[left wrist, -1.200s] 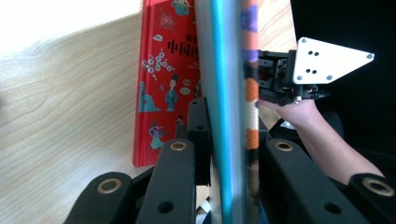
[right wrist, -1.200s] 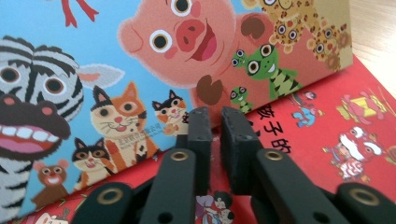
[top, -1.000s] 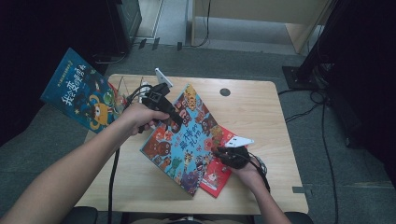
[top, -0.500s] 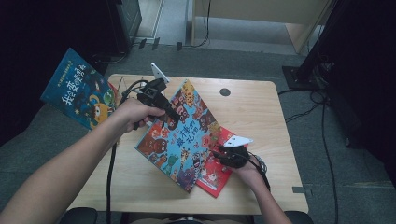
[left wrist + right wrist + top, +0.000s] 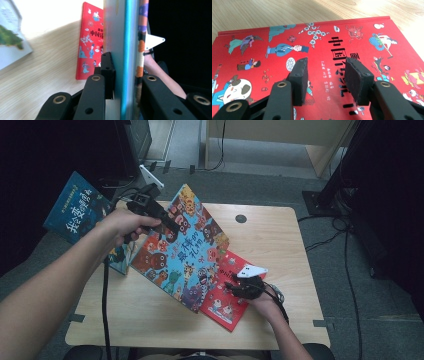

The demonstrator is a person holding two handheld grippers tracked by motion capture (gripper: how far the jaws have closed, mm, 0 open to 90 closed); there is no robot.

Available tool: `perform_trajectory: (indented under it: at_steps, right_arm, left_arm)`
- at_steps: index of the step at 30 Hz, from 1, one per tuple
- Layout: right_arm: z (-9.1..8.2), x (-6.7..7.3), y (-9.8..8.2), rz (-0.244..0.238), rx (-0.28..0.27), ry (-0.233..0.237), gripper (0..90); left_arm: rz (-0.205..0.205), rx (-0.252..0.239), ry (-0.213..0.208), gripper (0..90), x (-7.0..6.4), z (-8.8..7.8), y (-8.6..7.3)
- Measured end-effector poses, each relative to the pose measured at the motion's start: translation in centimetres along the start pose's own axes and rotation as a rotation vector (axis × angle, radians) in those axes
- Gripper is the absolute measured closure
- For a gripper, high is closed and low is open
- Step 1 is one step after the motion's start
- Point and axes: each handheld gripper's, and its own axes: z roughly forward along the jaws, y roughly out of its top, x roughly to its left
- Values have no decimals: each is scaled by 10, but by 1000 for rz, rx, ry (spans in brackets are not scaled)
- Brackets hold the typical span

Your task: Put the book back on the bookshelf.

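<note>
the left gripper (image 5: 172, 224) is clamped on the upper edge of the blue picture book (image 5: 185, 250), and that book is now tilted up off the wooden table (image 5: 280, 245) far more than a second ago, its top corner raised toward the far edge while its lower corner is down by the red book (image 5: 227, 290). in the left gripper view the jaws pinch the blue book's thin edge (image 5: 126, 62) from both sides, narrow and firm, with the red book (image 5: 91, 40) lying flat on the table beyond it.

over by the red book's right edge, the right gripper (image 5: 235, 287) has just been opening its jaws. in the right gripper view the two pads (image 5: 299, 80) stand apart just above the red cover (image 5: 274, 37), nothing between them, nothing held. so the red book looks parked: flat on the table, near its front right part, its left side tucked under the blue book's lower corner.

a third book (image 5: 80, 215), dark blue, hangs over the table's far left corner, just left of the lifted one.

my read: the lift means the blue book is being taken off the red one, and the right gripper's release leaves the red book where it is.
</note>
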Motion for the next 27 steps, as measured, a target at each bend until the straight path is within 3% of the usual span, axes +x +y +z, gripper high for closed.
perform_trajectory:
  at_steps: [9,18,27]
  right_arm:
    - [4,-1,2,-15,-6,17,512]
    - [8,-3,6,-16,-7,29,511]
    - [10,-5,8,-11,-2,43,511]
  left_arm:
    - [-36,-50,28,805,8,-43,-6]
    - [-69,-120,41,808,16,-98,-20]
    - [-116,-164,100,807,30,-144,-35]
